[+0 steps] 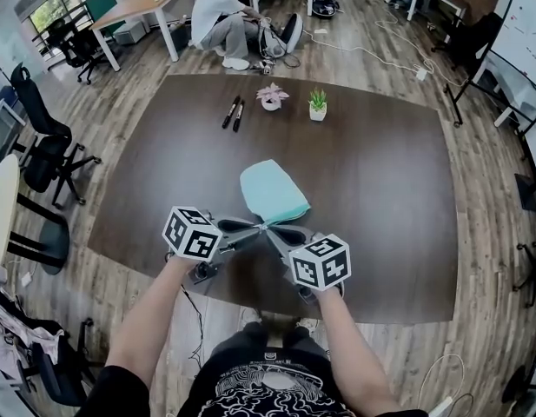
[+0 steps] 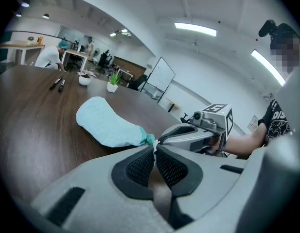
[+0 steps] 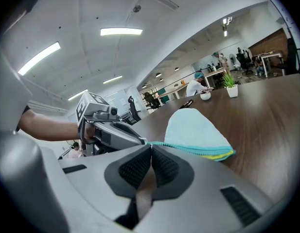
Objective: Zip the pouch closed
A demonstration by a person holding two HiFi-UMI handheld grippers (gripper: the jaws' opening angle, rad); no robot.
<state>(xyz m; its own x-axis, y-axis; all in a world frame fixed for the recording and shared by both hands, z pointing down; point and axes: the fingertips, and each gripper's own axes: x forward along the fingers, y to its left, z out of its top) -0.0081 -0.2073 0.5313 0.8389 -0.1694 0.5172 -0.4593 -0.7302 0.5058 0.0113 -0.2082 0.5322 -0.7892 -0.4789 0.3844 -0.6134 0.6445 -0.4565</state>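
At left gripper (image 2: 153,148) tip, pouch (image 2: 107,125) corner.

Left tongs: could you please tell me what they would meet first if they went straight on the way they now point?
The teal pouch: the left tongs already pinch its near corner. Right behind it sits the tip of the right tongs, though depth is unclear.

2 markers (image 1: 231,112), 2 potted plants (image 1: 317,104).
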